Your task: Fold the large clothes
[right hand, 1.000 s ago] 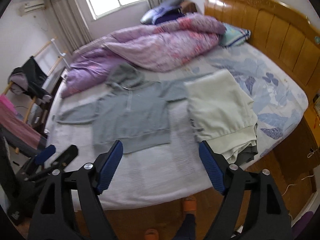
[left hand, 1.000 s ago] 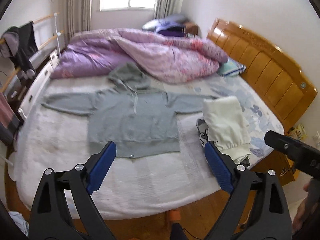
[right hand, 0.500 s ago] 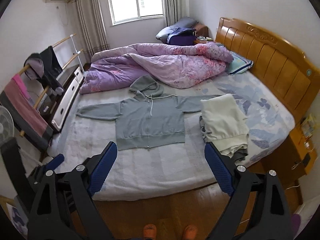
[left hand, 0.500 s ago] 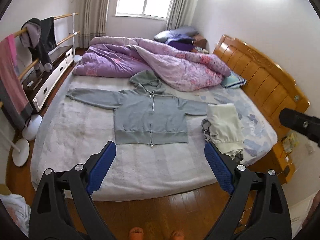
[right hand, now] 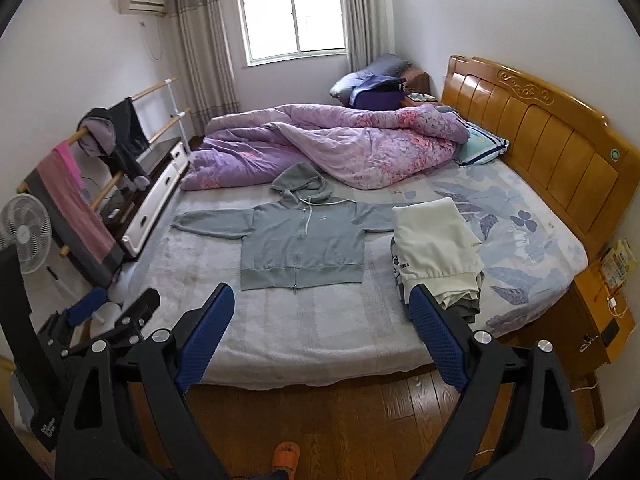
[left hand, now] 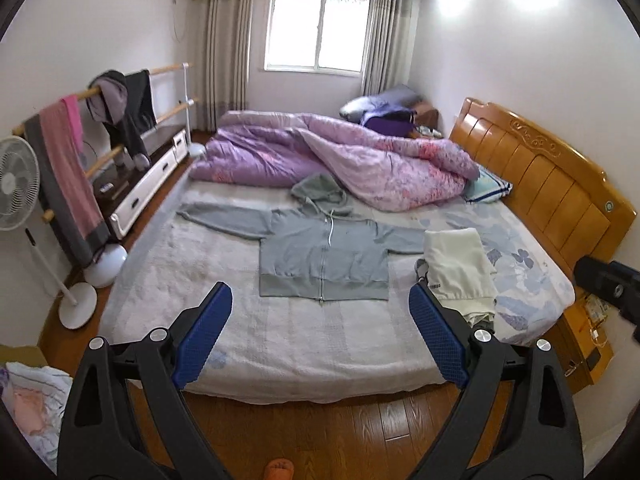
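My left gripper (left hand: 320, 336) and right gripper (right hand: 322, 338) hang spread, empty, before the flat grey hoodie (left hand: 324, 256); only the right view shows, perhaps, dark cloth (right hand: 468, 306) under the cream stack (right hand: 434, 248).

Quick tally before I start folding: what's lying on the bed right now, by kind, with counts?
Grey zip hoodie, spread flat: 1
Stack of folded clothes, cream piece on top: 1 (pieces in it cannot be counted)
Purple quilt, bunched: 1
Pillow by the headboard: 1
Total: 4
Both the left gripper and the right gripper are open and hold nothing.
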{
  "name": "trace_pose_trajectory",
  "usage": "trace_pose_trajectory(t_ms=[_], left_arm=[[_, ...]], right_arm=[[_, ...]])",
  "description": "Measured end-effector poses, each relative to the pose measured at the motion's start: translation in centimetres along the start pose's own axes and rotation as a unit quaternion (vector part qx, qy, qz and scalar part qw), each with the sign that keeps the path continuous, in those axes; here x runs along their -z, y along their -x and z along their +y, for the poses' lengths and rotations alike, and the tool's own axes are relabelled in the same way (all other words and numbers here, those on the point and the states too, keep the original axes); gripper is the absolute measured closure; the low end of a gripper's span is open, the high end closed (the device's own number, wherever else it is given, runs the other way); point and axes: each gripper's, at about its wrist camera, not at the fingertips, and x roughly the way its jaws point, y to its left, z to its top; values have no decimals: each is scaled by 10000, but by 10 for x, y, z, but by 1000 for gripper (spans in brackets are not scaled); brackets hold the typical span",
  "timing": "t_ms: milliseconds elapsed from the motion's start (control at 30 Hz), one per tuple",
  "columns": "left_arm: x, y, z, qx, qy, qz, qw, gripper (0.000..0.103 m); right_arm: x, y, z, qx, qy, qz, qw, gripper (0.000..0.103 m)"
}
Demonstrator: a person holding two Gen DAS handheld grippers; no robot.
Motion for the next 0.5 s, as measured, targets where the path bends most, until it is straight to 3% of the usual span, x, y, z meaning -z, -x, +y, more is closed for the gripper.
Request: trace_pose_trajectory(t_ms=[267, 500], left_arm=[[-3, 86, -43, -196, -179, -388, 9989, 9], [-9, 125, -63, -283, -351, -587, 9973, 7]], right_arm=[[14, 72, -29, -240, 120, -377, 9989, 12], [8, 113, -35, -320, 203, -819, 9959, 11]])
